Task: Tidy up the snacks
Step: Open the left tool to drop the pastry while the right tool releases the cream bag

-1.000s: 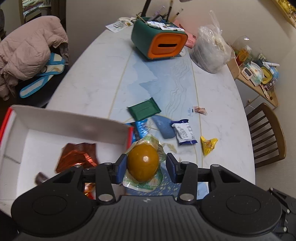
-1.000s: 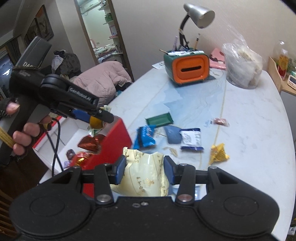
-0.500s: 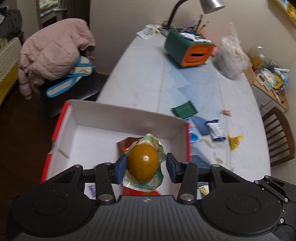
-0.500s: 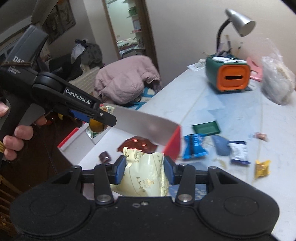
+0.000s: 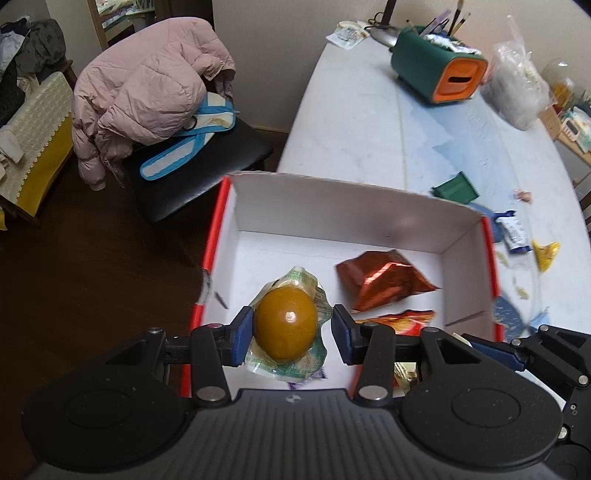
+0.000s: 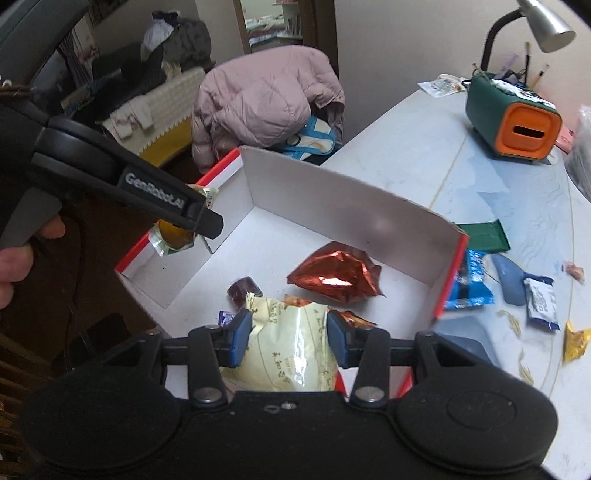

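Inside, box (image 6: 258, 236) has a red foil packet (image 6: 334, 277); left tongs (image 5: 286, 332) grip wrapped egg (image 5: 286, 323), right tongs (image 6: 290, 334) a cream packet (image 6: 291, 350).

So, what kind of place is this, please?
Probably a lived-in home, a dining or living room: a pink jacket is draped over a chair, a desk lamp stands on the marble-look table, and snacks lie loose.

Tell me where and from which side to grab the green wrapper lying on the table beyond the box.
Take the green wrapper across its short width, near the middle, coming down from above. It lies flat on the table as a thin rectangle, so only its long edges offer purchase. Come in from the far side; the box wall crowds the near side.
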Action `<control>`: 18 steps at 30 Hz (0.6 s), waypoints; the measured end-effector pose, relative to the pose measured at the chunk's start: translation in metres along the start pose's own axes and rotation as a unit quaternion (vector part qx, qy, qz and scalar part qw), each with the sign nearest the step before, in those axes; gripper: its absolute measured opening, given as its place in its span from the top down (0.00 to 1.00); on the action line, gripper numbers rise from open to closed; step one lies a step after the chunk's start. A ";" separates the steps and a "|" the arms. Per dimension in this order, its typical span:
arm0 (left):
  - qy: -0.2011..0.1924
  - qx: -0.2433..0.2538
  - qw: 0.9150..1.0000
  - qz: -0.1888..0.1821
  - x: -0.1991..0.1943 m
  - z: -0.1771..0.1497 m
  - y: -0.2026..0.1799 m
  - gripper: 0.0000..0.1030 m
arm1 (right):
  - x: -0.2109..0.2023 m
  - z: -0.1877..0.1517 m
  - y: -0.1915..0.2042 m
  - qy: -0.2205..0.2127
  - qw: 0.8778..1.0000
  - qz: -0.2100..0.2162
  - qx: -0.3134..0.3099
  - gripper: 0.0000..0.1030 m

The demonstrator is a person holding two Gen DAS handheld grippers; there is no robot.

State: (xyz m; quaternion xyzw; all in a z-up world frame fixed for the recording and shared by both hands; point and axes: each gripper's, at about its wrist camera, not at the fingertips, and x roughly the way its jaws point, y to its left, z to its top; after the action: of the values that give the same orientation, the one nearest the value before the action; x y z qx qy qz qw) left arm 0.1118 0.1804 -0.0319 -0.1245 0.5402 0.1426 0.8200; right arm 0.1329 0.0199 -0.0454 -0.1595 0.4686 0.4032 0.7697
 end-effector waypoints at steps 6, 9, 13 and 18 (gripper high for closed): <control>0.013 0.013 1.000 0.010 0.023 0.008 0.006 0.57 | 0.027 0.012 0.017 0.011 1.000 -0.004 -0.009 0.58; 0.018 0.024 0.999 0.012 0.035 0.011 0.006 0.57 | 0.040 0.018 0.019 0.020 1.000 -0.011 -0.013 0.58; 0.031 0.029 0.999 0.014 0.052 0.012 0.006 0.57 | 0.056 0.021 0.022 0.034 0.999 -0.022 -0.017 0.58; 0.048 0.036 0.998 0.014 0.073 0.008 0.003 0.57 | 0.070 0.020 0.025 0.047 0.998 -0.027 -0.021 0.58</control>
State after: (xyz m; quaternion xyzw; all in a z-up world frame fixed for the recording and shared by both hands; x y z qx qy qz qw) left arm 0.1451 0.1936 -0.0965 -0.0937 0.5851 0.1288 0.7952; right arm 0.1421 0.0810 -0.0915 -0.2069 0.4917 0.3837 0.7538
